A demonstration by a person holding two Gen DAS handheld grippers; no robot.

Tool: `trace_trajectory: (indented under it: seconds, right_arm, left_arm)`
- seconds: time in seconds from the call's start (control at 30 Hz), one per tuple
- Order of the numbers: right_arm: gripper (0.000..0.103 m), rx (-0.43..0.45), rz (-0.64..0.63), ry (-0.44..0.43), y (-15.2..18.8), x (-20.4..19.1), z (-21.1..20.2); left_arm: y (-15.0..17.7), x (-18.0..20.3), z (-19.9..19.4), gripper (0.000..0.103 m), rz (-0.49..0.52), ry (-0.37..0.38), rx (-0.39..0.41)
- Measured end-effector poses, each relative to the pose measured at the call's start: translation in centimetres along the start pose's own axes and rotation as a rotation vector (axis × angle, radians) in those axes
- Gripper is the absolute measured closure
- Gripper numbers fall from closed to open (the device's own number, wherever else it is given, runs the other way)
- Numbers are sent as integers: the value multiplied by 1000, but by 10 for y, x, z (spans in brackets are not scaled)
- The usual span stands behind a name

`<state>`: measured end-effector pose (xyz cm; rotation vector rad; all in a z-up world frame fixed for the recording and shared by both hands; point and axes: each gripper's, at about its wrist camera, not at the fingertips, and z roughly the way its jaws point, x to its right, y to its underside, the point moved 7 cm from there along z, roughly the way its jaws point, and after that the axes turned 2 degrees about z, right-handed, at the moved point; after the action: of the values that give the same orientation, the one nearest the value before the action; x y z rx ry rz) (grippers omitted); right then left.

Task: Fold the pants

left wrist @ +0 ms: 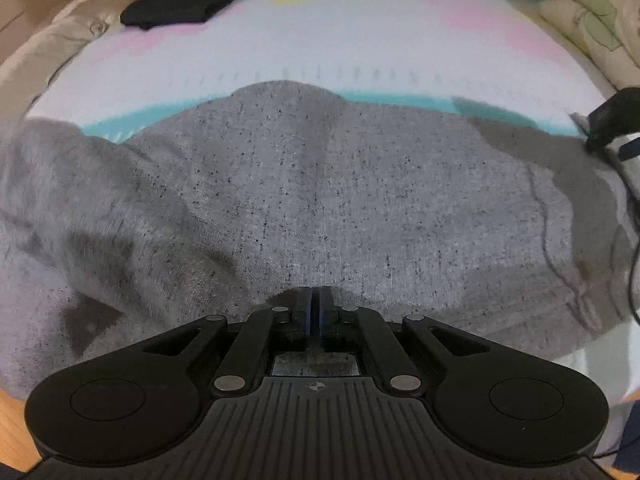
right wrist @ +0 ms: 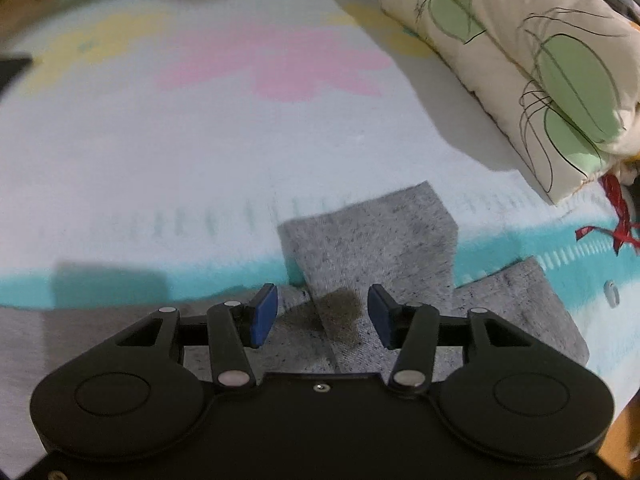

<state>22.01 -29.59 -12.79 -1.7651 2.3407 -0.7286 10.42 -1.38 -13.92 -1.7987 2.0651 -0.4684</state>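
Observation:
Grey speckled pants [left wrist: 304, 184] lie spread and rumpled across a pastel blanket [left wrist: 320, 48]. My left gripper [left wrist: 315, 300] has its jaws pressed together on a raised fold of the pants fabric near the front edge. In the right wrist view, the two leg ends of the pants [right wrist: 372, 240] lie on the blanket, one crossing over the other. My right gripper [right wrist: 322, 312] is open, low over the legs, with one leg lying between its blue pads [right wrist: 264, 314]. The right gripper also shows at the right edge of the left wrist view [left wrist: 612, 120].
A folded black garment [left wrist: 192, 0] lies at the far left of the blanket. Cream pillows with green leaf prints [right wrist: 532, 64] are stacked at the far right. A red ribbon [right wrist: 618, 216] lies by the pillows. Wooden floor [left wrist: 16, 432] shows at the near left.

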Motion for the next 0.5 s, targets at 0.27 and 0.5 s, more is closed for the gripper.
trace_trajectory:
  seconds: [0.27, 0.5]
  right_arm:
    - [96, 24, 152, 13, 9, 59, -28]
    - [98, -28, 412, 33, 42, 173, -44]
  left_arm:
    - [2, -11, 0, 100, -37, 17, -10]
    - [6, -10, -3, 100, -46, 8, -3]
